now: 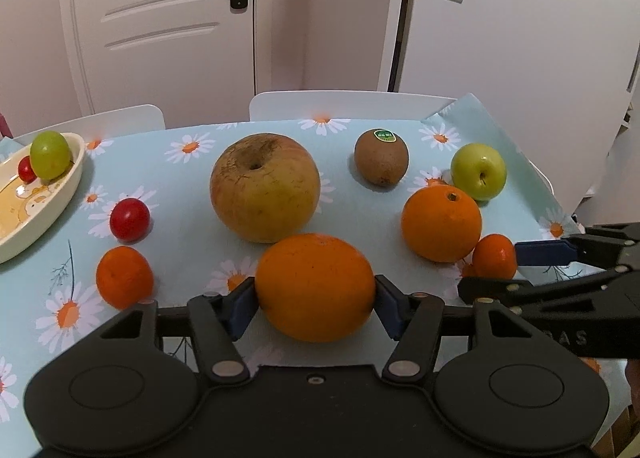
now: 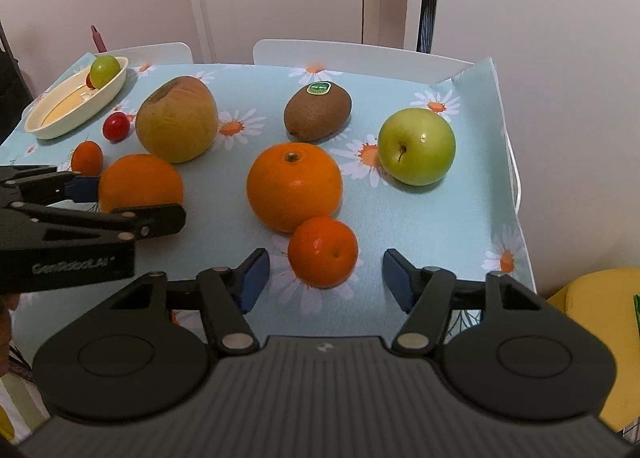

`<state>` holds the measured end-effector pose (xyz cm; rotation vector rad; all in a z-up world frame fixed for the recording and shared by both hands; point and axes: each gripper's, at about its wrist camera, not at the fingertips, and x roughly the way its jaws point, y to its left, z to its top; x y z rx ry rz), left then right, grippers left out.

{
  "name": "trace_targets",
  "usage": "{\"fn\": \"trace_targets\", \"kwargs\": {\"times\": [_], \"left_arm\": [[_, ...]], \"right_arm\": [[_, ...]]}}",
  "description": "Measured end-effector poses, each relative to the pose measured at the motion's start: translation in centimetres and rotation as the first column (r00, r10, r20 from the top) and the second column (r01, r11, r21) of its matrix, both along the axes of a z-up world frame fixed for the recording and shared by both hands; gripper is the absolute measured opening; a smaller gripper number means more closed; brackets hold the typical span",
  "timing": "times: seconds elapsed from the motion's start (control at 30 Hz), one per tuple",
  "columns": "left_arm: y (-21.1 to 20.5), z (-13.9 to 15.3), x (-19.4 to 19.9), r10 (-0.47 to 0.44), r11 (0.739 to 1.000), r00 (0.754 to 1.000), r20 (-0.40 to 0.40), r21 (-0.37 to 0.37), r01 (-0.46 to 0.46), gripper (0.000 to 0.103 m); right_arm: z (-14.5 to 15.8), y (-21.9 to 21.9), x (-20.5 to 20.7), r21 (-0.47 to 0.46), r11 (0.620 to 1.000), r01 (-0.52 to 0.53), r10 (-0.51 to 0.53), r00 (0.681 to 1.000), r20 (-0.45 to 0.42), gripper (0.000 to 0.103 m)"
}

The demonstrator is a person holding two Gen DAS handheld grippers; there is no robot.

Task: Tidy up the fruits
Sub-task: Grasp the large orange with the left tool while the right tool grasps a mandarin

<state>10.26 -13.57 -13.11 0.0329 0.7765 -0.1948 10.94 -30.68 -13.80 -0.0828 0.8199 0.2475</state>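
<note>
My left gripper [image 1: 315, 300] is shut on a large orange [image 1: 315, 287], both blue pads pressed on its sides; the same orange shows in the right wrist view [image 2: 140, 182]. My right gripper [image 2: 324, 276] is open around a small tangerine [image 2: 323, 251], its pads apart from the fruit. On the daisy tablecloth lie a second orange [image 2: 294, 185], a green apple [image 2: 416, 146], a kiwi [image 2: 318, 111], a big brownish pear-like fruit [image 1: 265, 188], a cherry tomato [image 1: 129, 218] and another small tangerine [image 1: 124, 276].
A cream oval dish [image 1: 60, 194] at the far left holds a green grape-like fruit [image 1: 51, 154] and a red tomato [image 1: 26, 169]. White chair backs [image 1: 340, 104] stand behind the table. The table's right edge [image 2: 516, 194] is close; a yellow object [image 2: 596, 338] sits beyond it.
</note>
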Motion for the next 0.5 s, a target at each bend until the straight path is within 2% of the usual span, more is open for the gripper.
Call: {"fn": "trace_targets", "kwargs": {"times": [0.27,0.3,0.4,0.5], "left_arm": [[0.49,0.1,-0.37,-0.003,1.0,1.0,-0.006,-0.001,0.003,0.065],[0.55,0.1,-0.42,-0.003,1.0,1.0,-0.006,-0.002,0.003,0.065],[0.7,0.12,-0.64,-0.003,1.0,1.0,-0.008,-0.004,0.003,0.065],[1.03,0.2,-0.95,0.002,1.0,1.0,-0.007,-0.008,-0.002,0.065]], "right_arm": [[-0.02,0.2,0.49,-0.006,1.0,-0.002,0.002,1.0,0.008,0.068],[0.02,0.24,0.5,-0.009,1.0,-0.002,0.002,1.0,0.011,0.067],[0.1,0.36,0.55,-0.013,1.0,-0.005,0.005,1.0,0.009,0.051],[0.27,0.49,0.38,-0.014,1.0,-0.008,0.009,1.0,0.012,0.051]]}}
